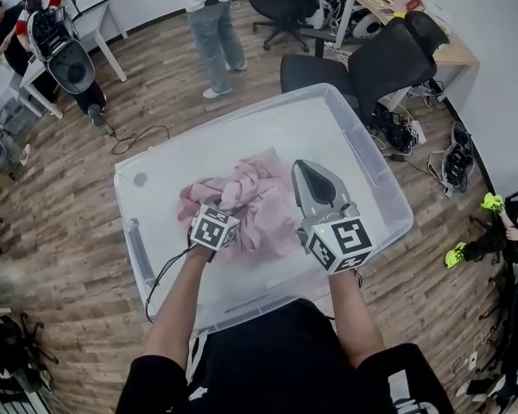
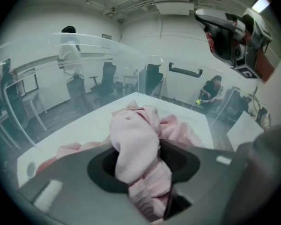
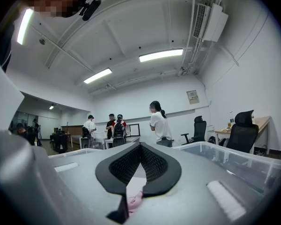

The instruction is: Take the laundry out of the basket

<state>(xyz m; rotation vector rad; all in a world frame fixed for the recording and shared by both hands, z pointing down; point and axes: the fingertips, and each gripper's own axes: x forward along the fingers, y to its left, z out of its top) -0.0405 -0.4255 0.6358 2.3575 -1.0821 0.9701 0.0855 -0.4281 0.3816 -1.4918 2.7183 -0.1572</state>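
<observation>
Laundry pinched in the basket

My left gripper point(image 2: 141, 159) clamped a fold of the pink laundry point(image 1: 257, 198), which lay heaped in the clear basket point(image 1: 382, 182). My right gripper point(image 3: 140, 147) hung above it, closed and empty.

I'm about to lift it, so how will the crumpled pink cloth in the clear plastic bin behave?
Probably floppy: the crumpled pink cloth bulges between the jaws of the left gripper. Likely to sag and trail, since most lies heaped in the clear plastic bin.
</observation>
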